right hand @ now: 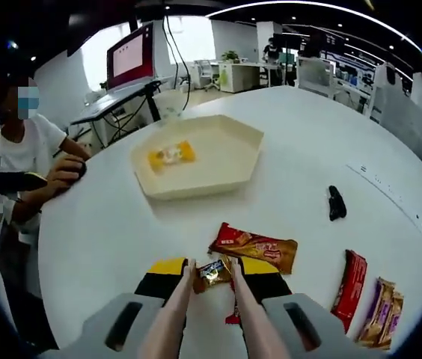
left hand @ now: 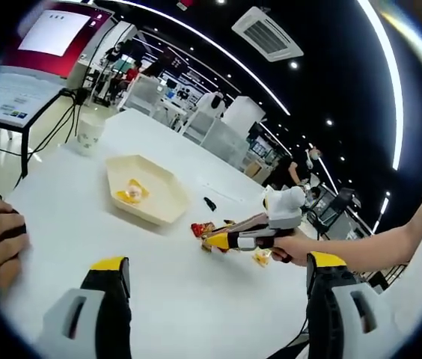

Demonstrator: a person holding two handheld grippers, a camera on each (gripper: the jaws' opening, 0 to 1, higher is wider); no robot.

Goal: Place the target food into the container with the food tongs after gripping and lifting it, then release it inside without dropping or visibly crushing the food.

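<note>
While the left tool [left hand: 215,278] gapes wide, the right tool [right hand: 212,278] holds tongs [right hand: 218,314] pinching a wrapped candy [right hand: 212,271].

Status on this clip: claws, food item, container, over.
Left claw open, hovering over table. Right claw shut on tongs, tips pinching small wrapped candy. Tray ahead, one food piece inside. Path clear.

On the counter [right hand: 106,224], the tray [right hand: 230,161] sits far of centre with a food piece [right hand: 170,155] in it. Nearer, a wrapped bar [right hand: 260,250] lies just beyond the tongs [right hand: 196,314], whose tips pinch a small wrapped candy [right hand: 212,271]. More packets [right hand: 351,288] lie right; a clip [right hand: 336,202] lies farther right.
</note>
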